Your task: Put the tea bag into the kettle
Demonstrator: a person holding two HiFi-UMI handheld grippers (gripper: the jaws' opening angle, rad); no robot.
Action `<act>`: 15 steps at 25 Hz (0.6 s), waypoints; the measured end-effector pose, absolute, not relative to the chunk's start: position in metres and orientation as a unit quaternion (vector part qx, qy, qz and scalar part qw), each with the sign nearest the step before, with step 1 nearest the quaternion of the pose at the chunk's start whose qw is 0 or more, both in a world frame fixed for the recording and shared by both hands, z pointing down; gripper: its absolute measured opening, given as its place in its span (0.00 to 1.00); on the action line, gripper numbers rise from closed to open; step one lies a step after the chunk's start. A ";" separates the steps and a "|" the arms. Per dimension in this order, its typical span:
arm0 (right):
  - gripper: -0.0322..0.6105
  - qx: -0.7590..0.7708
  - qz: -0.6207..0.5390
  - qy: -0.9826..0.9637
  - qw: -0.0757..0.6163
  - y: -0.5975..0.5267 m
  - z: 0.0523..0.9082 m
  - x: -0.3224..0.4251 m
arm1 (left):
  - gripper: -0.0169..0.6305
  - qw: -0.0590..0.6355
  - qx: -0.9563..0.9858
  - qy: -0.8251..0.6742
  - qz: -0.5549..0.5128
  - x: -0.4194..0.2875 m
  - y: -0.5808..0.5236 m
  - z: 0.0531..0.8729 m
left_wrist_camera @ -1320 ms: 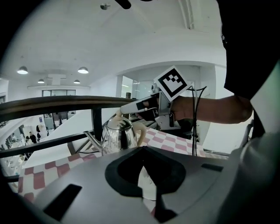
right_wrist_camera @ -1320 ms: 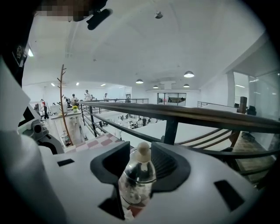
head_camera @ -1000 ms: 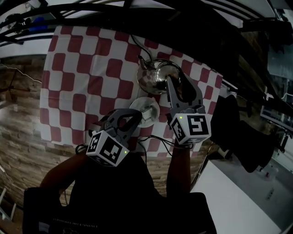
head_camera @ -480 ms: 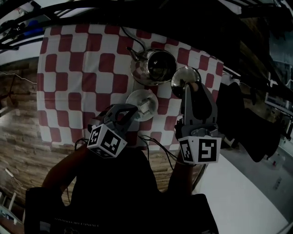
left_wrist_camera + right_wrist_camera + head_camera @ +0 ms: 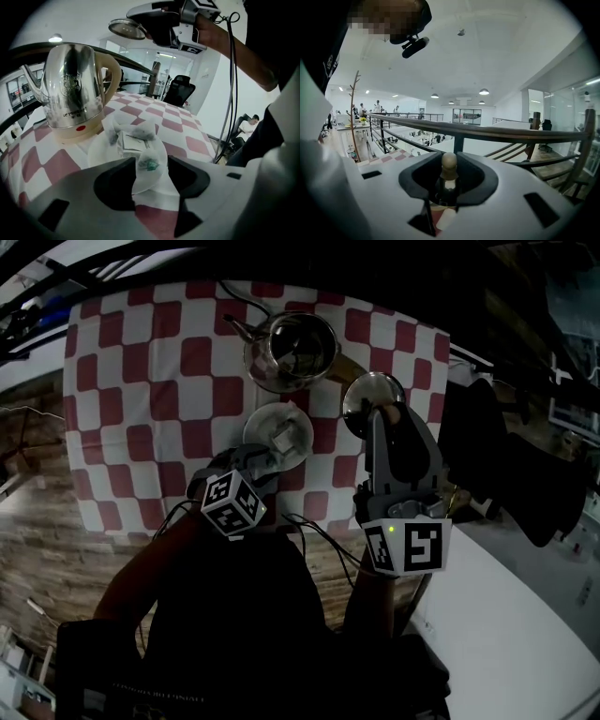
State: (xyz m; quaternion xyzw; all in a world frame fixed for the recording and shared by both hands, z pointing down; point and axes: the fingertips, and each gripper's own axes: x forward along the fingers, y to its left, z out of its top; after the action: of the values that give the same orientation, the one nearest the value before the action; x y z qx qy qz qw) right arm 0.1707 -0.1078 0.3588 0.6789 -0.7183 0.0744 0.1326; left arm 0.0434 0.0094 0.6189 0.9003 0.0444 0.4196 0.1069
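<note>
- Your left gripper (image 5: 265,458) points down at the white saucer (image 5: 97,152). Its jaws have just been opening and now stand wide apart.
- One tea bag (image 5: 149,164), the one with a green tag, lies on the saucer right between those jaw tips. The pads are not pressing on it.
- More tea bags (image 5: 136,133) lie heaped on the saucer just beyond that one.
- The steel kettle (image 5: 75,89) stands beyond the saucer, ahead of and a little left of the left gripper. It sits on the red-and-white checked cloth (image 5: 141,381), and its top is uncovered.
- Your right gripper (image 5: 382,418) is closed on the knob of the kettle lid (image 5: 361,395). It holds the lid up in the air, off to the right of the kettle and above the left gripper's line of sight.
</note>
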 end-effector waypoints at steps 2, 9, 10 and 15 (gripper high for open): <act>0.22 0.681 0.074 -0.717 0.131 -0.102 0.358 0.174 | 0.35 0.104 0.899 0.045 0.423 0.047 0.010 0.622; 0.22 0.691 0.066 -0.710 0.119 -0.088 0.350 0.184 | 0.03 0.062 0.914 0.024 0.400 0.046 -0.001 0.593; 0.22 0.692 0.064 -0.710 0.115 -0.087 0.349 0.185 | 0.03 0.062 0.917 0.017 0.394 0.044 -0.004 0.585; 0.22 0.687 0.056 -0.717 0.099 -0.083 0.340 0.181 | 0.03 0.051 0.922 -0.024 0.382 0.032 -0.019 0.548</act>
State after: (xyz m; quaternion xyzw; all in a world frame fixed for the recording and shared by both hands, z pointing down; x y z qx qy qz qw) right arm 0.1815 -0.0830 0.3398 0.6873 -0.7173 0.0561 0.0994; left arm 0.0316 -0.0188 0.5483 0.9223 -0.0236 0.3824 0.0512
